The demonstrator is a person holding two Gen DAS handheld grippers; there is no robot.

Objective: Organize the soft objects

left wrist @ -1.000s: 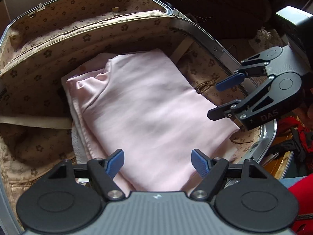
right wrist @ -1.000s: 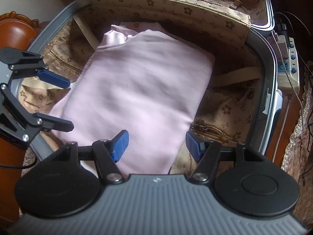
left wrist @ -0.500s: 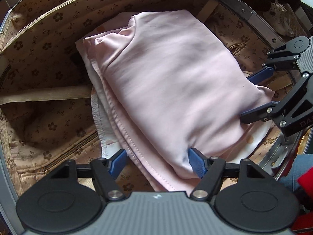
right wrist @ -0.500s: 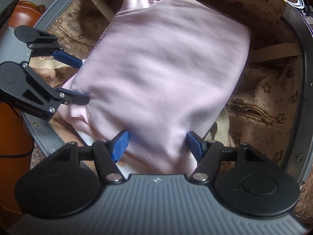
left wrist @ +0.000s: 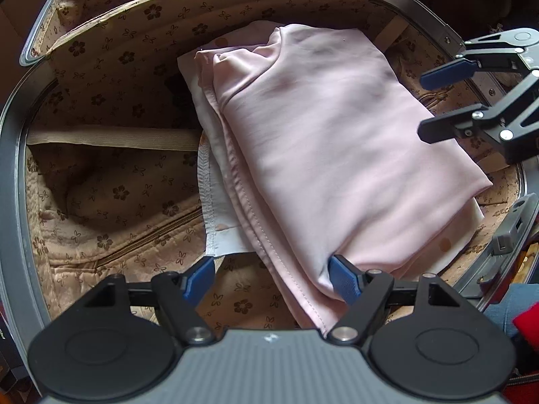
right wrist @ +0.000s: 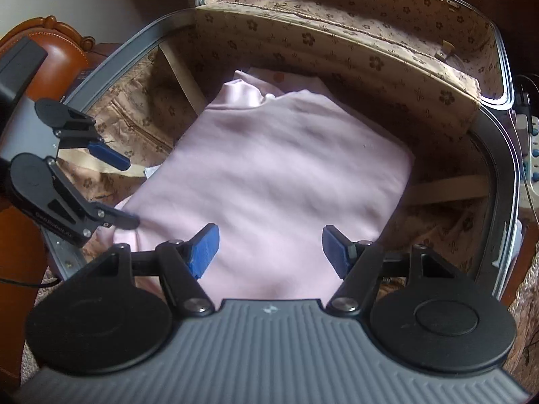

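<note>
A folded pink cloth (left wrist: 337, 148) lies in the open suitcase (left wrist: 13, 168) on a white cloth (left wrist: 215, 215) that shows along its left edge. My left gripper (left wrist: 271, 281) is open at the pink cloth's near corner, which lies between the fingers, with the right pad against the fold. My right gripper (left wrist: 433, 104) hangs open over the cloth's far right edge. In the right wrist view the right gripper (right wrist: 271, 250) is open just above the pink cloth (right wrist: 276, 181), holding nothing. There the left gripper (right wrist: 123, 192) is open at the cloth's left corner.
The suitcase (right wrist: 502, 168) has a floral beige lining, a raised lid (right wrist: 337, 10), a beige strap (left wrist: 111, 139) and a zip pocket (left wrist: 148, 239). A brown leather chair (right wrist: 57, 54) stands at the left. A power strip (right wrist: 532, 155) lies at the right.
Both grippers have drawn back a little from the pink cloth and stayed open. The right wrist view has risen, so the lid shows again. The cloth has not moved.
</note>
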